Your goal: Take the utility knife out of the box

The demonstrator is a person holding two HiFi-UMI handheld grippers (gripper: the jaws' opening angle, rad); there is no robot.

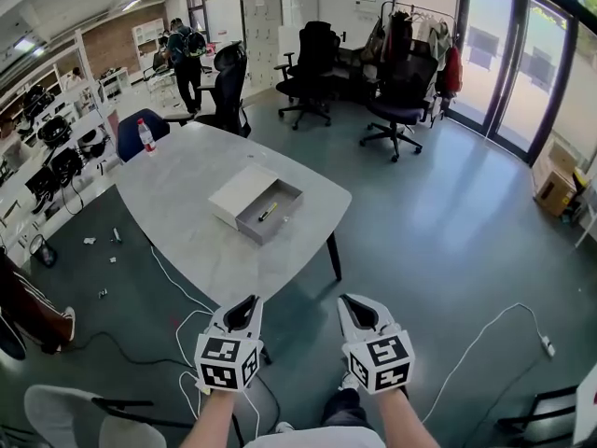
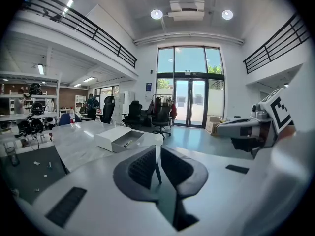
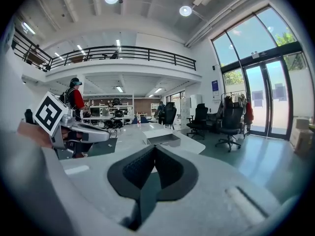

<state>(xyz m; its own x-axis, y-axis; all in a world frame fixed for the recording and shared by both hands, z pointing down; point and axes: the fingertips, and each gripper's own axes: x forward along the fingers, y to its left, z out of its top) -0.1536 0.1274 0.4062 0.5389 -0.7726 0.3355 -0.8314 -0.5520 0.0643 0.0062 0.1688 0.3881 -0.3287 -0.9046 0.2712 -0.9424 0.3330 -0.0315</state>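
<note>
An open grey box (image 1: pixel 270 211) with its white lid (image 1: pixel 241 192) beside it sits on the light oval table (image 1: pixel 187 203). Inside the box lies the utility knife (image 1: pixel 268 212), small, dark and yellow. The same box (image 2: pixel 124 140) shows far off in the left gripper view, and the box (image 3: pixel 164 138) shows ahead in the right gripper view. My left gripper (image 1: pixel 250 301) and right gripper (image 1: pixel 348 300) are held side by side near the table's close end, well short of the box. Both are shut with nothing between the jaws.
A water bottle (image 1: pixel 145 136) stands at the table's far left edge beside a blue chair (image 1: pixel 138 131). Black office chairs (image 1: pixel 308 71) stand beyond the table, and a person (image 1: pixel 186 56) walks at the back. Cables (image 1: pixel 177 297) trail across the floor near the table leg.
</note>
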